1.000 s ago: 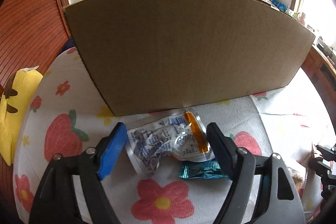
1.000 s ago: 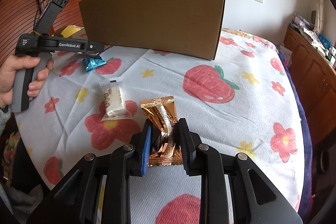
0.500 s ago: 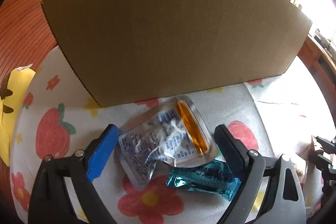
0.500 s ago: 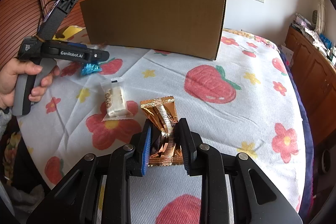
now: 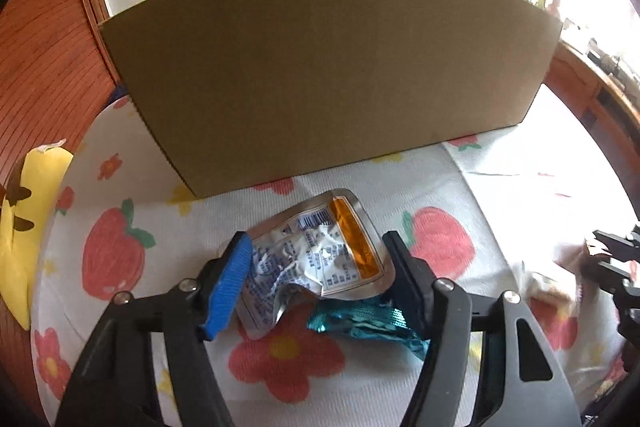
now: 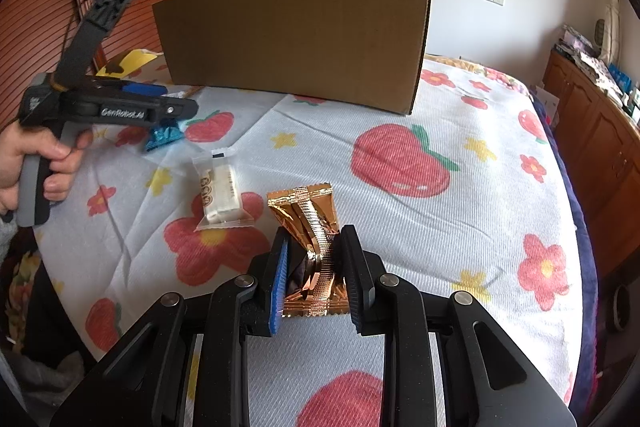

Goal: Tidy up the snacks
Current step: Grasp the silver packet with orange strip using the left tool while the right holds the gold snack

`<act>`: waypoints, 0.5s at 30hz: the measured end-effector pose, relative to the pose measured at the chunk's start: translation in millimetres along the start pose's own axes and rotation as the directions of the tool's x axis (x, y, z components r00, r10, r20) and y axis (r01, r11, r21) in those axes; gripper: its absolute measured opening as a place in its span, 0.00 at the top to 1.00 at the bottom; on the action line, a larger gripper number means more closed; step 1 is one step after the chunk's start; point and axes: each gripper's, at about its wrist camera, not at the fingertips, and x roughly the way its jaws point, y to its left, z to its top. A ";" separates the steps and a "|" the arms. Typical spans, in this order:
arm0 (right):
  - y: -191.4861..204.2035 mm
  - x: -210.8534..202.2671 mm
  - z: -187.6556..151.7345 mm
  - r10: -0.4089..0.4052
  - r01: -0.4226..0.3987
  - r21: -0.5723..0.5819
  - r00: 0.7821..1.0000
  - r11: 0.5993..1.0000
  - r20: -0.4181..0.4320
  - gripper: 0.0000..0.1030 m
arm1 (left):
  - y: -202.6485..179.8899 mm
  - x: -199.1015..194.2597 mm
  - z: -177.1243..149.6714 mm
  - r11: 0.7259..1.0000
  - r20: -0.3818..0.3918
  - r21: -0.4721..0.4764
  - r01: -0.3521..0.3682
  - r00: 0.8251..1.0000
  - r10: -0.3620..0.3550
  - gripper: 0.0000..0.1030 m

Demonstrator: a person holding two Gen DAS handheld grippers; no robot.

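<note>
Left gripper (image 5: 316, 275) is closing around the silver pouch (image 5: 320, 259) at the cardboard box's (image 5: 320, 75) six o'clock; right gripper (image 6: 316, 271) clamps the gold packet (image 6: 308, 227); teal wrapper (image 5: 368, 323) and white bar (image 6: 220, 191) seemingly remain unsorted.

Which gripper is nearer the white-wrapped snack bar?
Right. The right gripper, shut on the gold packet, sits just beside the white-wrapped snack bar. The left gripper, closing around the silver pouch, is farther off.
</note>
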 end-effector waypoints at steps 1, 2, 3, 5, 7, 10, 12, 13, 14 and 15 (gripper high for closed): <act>0.0 -0.1 -0.1 0.000 0.000 0.000 1.000 1.000 0.000 0.76 | 2.7 -3.2 -1.4 1.000 0.006 -0.011 0.013 1.000 -0.013 0.39; -0.1 -0.2 -0.1 0.000 0.000 0.000 1.000 1.000 0.000 0.76 | 4.9 -8.7 -2.6 0.999 0.027 -0.020 0.027 0.999 -0.027 0.47; -0.1 -0.2 -0.2 0.000 0.000 -0.001 1.000 1.000 0.000 0.76 | 5.9 -14.3 -3.3 0.999 0.046 -0.021 0.025 0.999 -0.024 0.55; 0.2 0.1 -0.3 -0.001 0.001 -0.001 1.000 1.000 0.000 0.76 | 9.3 -24.2 -5.5 1.000 0.060 -0.025 0.018 0.998 -0.016 0.61; 0.5 -0.1 -0.3 -0.004 0.004 -0.003 1.000 1.000 0.000 0.76 | 9.4 -29.7 -6.7 1.000 0.062 -0.021 0.023 0.998 -0.022 0.68; 0.3 0.2 -0.8 -0.003 0.003 -0.001 1.000 1.000 0.000 0.76 | 5.4 -40.6 -9.6 1.000 0.073 0.004 -0.008 0.997 0.008 0.91; 0.2 0.2 -0.8 -0.003 0.003 -0.001 1.000 1.000 0.001 0.76 | 7.2 -46.3 -9.0 1.000 0.076 0.020 -0.024 0.997 0.022 0.92; 0.2 0.2 -0.7 -0.004 0.004 -0.001 1.000 1.000 0.001 0.76 | 8.7 -49.0 -9.3 0.999 0.073 0.027 -0.038 0.997 0.036 0.92; 0.5 0.1 -0.8 -0.005 0.005 -0.001 1.000 1.000 0.001 0.76 | 9.2 -49.8 -9.8 0.999 0.069 0.031 -0.043 0.997 0.041 0.92; 0.6 0.2 -0.8 -0.006 0.006 -0.001 1.000 1.000 0.001 0.76 | 11.6 -50.1 -10.6 0.998 0.065 0.037 -0.050 0.997 0.047 0.93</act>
